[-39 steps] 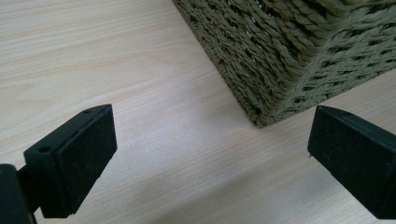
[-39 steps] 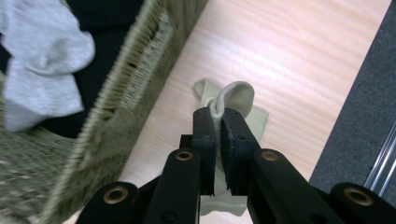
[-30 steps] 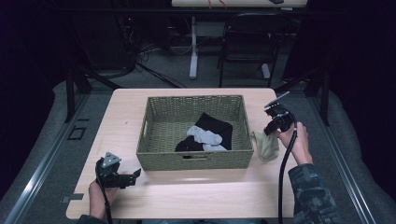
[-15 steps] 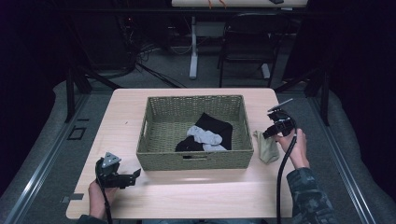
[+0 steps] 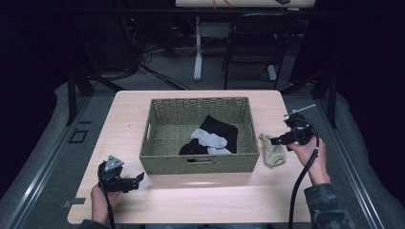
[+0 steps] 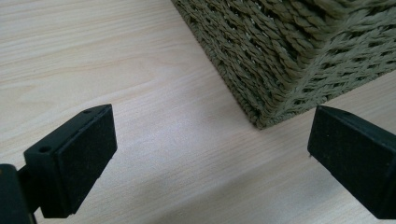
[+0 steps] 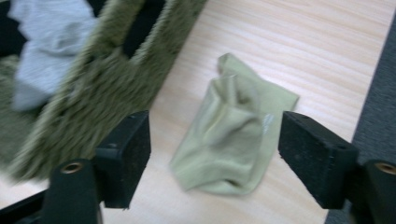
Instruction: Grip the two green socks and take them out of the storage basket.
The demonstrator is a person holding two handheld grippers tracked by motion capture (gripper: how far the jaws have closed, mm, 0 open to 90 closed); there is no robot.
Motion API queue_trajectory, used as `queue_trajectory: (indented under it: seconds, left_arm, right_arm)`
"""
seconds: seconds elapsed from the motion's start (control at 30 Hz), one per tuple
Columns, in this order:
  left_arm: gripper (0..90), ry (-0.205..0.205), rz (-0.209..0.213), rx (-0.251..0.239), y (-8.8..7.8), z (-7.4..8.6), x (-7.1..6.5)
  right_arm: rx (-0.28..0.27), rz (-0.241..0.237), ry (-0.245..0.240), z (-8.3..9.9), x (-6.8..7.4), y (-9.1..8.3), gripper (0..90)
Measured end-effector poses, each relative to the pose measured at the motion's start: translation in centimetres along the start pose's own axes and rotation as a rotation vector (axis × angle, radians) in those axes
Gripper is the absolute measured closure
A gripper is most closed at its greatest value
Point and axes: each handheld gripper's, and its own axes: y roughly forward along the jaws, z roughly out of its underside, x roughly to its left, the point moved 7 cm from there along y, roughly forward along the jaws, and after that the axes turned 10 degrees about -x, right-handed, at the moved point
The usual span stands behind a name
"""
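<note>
High view puts my left gripper at the near left of the wooden table, jaws spread with nothing between them, low beside the front left corner of the woven basket, and the left gripper view shows that corner just past the jaws. Inside the basket I see a black garment and a grey sock lying on it. To the right, a pale green cloth lies crumpled on the table just beside the basket wall, and my right gripper hangs over it with jaws wide apart, framing it without touching.
</note>
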Motion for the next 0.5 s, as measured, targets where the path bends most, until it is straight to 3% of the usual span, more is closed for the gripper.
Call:
queue_trajectory:
  seconds: [0.1,0.5]
  left_arm:
    - [1.3,0.001,-0.003,0.002,0.0,0.0,0.0]
    - [1.3,-0.003,-0.008,-0.003,0.0,0.0,0.0]
  right_arm:
    - [-0.018,-0.046,-0.011,0.6,0.8,-1.1,19.6]
    - [-0.061,-0.012,-0.04,3.6,1.8,-2.6,7.7]
